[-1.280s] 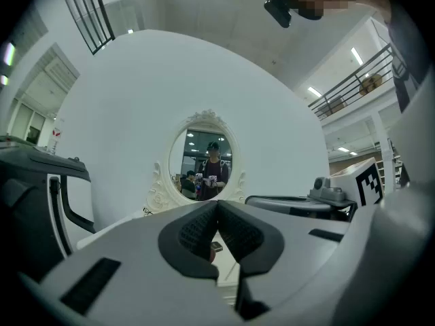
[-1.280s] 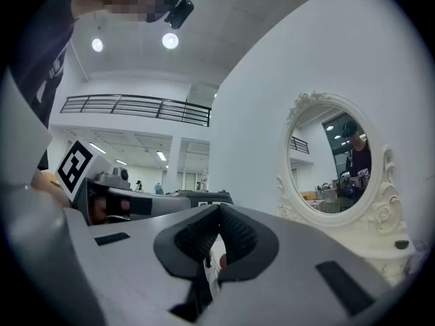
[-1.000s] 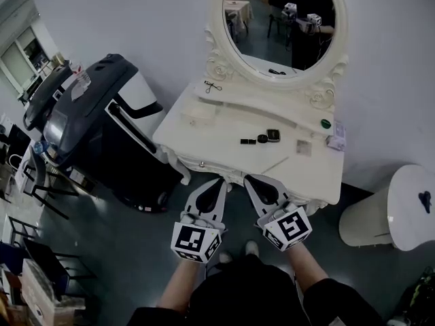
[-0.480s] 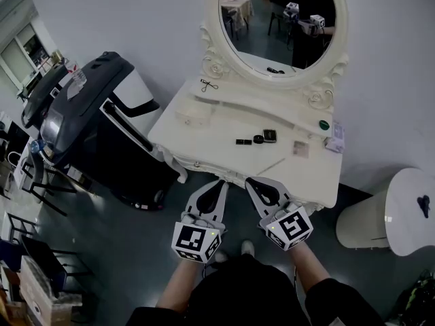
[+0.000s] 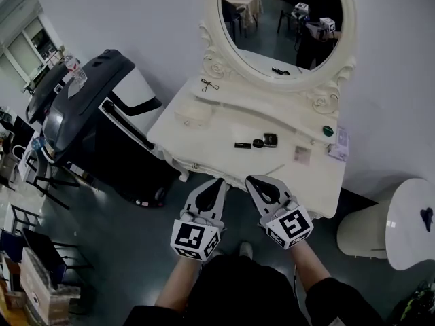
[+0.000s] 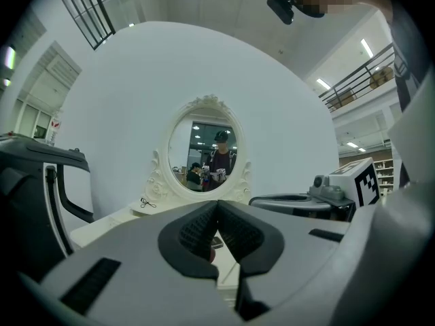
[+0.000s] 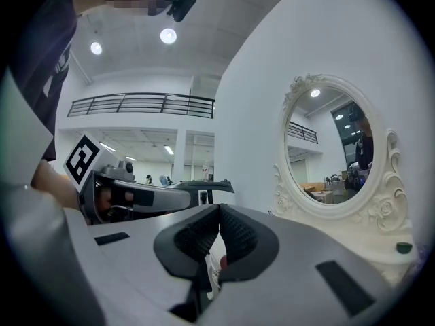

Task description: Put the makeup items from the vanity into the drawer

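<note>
The left gripper [image 5: 218, 181] and the right gripper [image 5: 250, 179] are held just before the vanity's [image 5: 224, 124] front edge, each with jaws pressed together on nothing. The makeup items [image 5: 253, 142] are seen mid-top on the vanity, back from its edges. Open floor [image 5: 136, 236] is seen before the vanity.

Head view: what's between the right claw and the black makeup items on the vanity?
Only the front edge and bare white top of the vanity lie between the right claw and the black makeup items; the head view shows it.
</note>
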Demonstrator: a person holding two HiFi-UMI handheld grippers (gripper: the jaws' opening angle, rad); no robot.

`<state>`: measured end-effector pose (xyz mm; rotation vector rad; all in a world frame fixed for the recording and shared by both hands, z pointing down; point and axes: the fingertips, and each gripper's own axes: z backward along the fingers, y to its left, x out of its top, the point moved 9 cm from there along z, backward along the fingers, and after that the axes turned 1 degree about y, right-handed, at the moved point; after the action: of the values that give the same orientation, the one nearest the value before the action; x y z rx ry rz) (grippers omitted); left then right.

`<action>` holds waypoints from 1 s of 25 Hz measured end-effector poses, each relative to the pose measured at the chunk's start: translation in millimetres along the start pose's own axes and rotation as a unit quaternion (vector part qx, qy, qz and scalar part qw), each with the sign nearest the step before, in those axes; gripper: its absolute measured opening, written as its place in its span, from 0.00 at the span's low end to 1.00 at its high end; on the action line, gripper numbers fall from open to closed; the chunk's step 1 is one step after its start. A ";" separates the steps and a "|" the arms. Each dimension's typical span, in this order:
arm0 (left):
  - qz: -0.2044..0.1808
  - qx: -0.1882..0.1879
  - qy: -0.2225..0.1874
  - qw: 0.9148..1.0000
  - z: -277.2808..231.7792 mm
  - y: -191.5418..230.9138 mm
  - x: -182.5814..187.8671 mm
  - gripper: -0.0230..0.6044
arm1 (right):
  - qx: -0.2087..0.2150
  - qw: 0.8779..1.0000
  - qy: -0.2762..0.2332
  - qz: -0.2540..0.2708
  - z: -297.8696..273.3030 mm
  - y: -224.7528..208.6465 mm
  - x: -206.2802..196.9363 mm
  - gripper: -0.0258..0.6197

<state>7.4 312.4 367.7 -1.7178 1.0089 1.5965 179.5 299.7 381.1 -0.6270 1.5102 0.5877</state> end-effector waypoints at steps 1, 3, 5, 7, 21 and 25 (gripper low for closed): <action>0.000 0.002 0.002 1.000 -3.2 0.6 -0.6 0.06 | 0.001 1.000 0.001 0.000 -1.5 -3.9 -1.4 0.08; -0.001 0.004 0.007 1.000 -9.0 3.1 -1.9 0.06 | 0.003 1.000 0.004 -0.002 -5.5 -10.8 -4.3 0.08; -0.002 0.004 0.011 1.000 -14.2 7.1 -3.3 0.06 | 0.003 1.000 0.007 -0.006 -9.8 -15.9 -7.2 0.08; -0.002 0.003 0.014 1.000 -19.7 13.3 -4.5 0.06 | 0.002 1.000 0.011 -0.007 -15.9 -20.1 -10.0 0.08; 0.015 -0.029 0.036 0.999 -83.7 86.7 -21.9 0.06 | -0.031 0.999 0.037 -0.025 -86.3 -59.7 -31.8 0.08; 0.019 -0.041 0.040 0.998 -102.6 114.6 -22.3 0.06 | -0.039 0.998 0.047 -0.022 -112.9 -69.2 -33.6 0.08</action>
<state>-31.5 168.3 410.7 -1.8407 1.0327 1.6261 147.7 172.5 419.3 -0.7548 1.5623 0.5927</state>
